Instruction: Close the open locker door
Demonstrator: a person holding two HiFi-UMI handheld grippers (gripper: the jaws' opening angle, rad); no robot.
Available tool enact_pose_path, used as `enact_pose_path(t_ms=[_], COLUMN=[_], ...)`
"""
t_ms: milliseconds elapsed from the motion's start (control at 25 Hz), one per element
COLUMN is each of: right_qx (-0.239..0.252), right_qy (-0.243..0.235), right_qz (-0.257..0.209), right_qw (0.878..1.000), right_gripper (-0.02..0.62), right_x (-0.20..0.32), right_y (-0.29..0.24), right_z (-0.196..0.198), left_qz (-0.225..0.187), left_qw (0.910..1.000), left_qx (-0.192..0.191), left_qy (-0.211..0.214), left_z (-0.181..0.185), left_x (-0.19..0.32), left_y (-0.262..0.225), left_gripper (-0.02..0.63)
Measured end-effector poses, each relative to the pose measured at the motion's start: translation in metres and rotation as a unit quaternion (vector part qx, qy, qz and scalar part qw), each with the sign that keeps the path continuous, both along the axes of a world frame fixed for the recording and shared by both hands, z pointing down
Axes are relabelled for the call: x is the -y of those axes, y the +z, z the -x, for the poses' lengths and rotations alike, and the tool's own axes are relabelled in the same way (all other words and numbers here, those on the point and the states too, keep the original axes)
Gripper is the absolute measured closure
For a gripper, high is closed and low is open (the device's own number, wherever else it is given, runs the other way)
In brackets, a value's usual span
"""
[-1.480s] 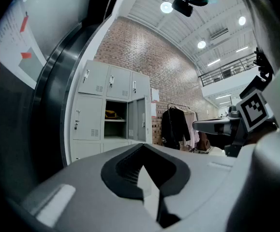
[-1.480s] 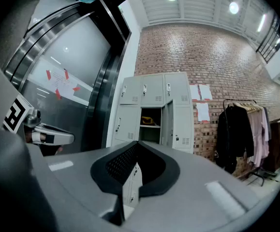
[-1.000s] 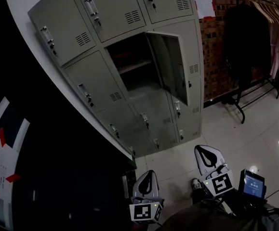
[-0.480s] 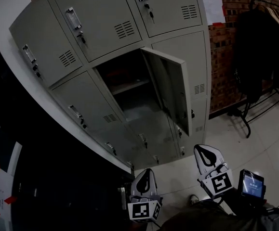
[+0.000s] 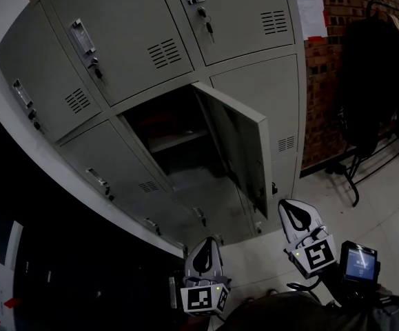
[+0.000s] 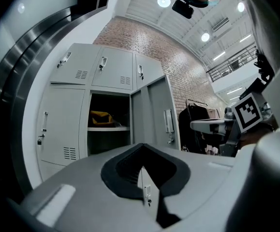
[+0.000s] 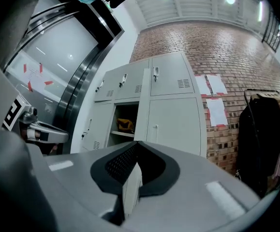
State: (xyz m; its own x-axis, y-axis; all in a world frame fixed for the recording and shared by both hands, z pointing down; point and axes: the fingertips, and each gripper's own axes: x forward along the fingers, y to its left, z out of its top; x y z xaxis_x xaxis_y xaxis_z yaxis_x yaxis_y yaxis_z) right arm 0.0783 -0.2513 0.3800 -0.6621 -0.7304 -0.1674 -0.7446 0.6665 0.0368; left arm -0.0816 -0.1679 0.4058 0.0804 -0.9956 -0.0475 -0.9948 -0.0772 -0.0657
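Two white plastic claws, my left claw (image 5: pixel 207 257) and right claw (image 5: pixel 297 221), sit pinched together, empty; the grey metal locker door (image 5: pixel 244 150) at frame centre stands wide open (untouched), so closing is all ahead.

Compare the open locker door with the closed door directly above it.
The open locker door is swung out, exposing the shelf behind it; the closed door above is shut flat. The head view shows the open locker door's inner face, but the closed door above shows its front, with handle and vent slots. Both are grey metal doors of like shape.
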Motion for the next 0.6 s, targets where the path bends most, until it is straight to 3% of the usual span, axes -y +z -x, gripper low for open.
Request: enact_pose_path(t_ms=[280, 600], right_qx=[-0.004, -0.007], right_qy=[0.005, -0.048], right_qz=[-0.019, -0.038], right_qw=[1.0, 0.998], right_gripper=[0.582, 0.459], right_x=[0.026, 0.032], right_y=[-0.012, -0.023], right_z=[0.005, 0.018], left_qz=[0.002, 0.002], left_qw=[0.9999, 0.9998], left_qx=[-0.005, -0.011], left_qy=[0.016, 0.017], left_z=[0.008, 0.012], left_x=[0.024, 0.038], left_y=[-0.001, 0.002], left_gripper=[0.609, 0.609])
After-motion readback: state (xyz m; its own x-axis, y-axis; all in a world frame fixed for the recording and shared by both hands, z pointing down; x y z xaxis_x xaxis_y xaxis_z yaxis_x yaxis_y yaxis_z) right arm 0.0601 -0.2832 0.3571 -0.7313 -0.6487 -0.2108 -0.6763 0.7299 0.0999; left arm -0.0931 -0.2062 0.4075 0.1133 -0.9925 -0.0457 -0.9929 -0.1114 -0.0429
